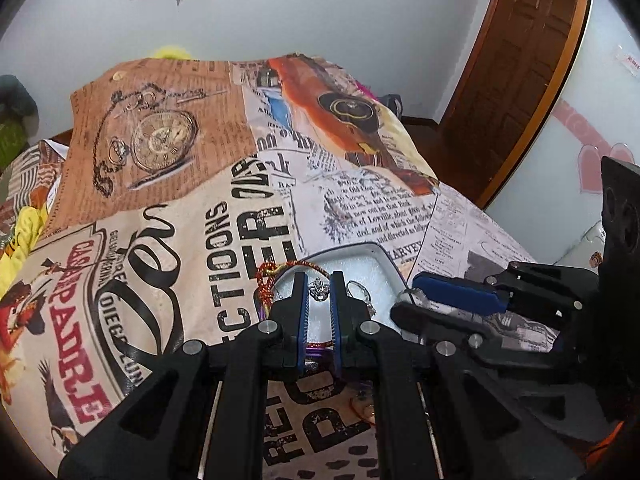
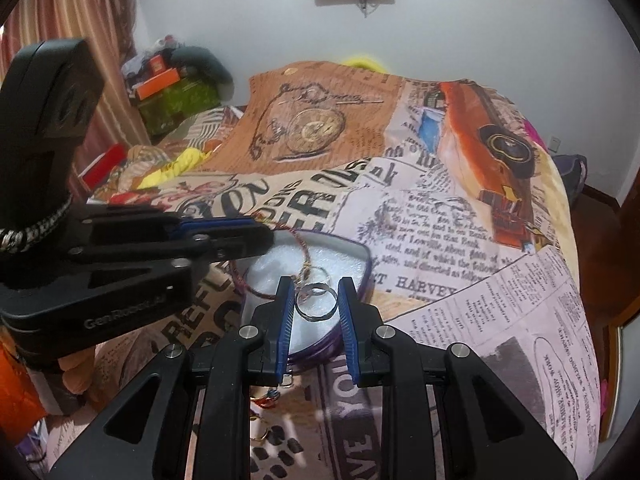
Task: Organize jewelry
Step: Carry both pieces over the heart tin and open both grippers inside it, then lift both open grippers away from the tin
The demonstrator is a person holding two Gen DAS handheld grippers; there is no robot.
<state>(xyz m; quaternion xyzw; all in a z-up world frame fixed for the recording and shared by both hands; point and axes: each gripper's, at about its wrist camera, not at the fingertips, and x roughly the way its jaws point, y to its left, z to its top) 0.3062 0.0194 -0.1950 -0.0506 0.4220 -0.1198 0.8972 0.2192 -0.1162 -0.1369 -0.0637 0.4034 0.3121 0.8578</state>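
My left gripper [image 1: 319, 280] hangs over the tin [image 1: 382, 254], fingers part open, a small silver charm [image 1: 319, 290] between them; can't tell if they touch it. A red cord bracelet [image 1: 276, 274] drapes over the tin's left rim. My right gripper [image 2: 314, 290] is over the same tin on the printed cloth [image 2: 440, 208], fingers open around a silver ring [image 2: 316, 304] on the white foam [image 2: 272, 264], pads not touching it. More bits lie on the cloth below.
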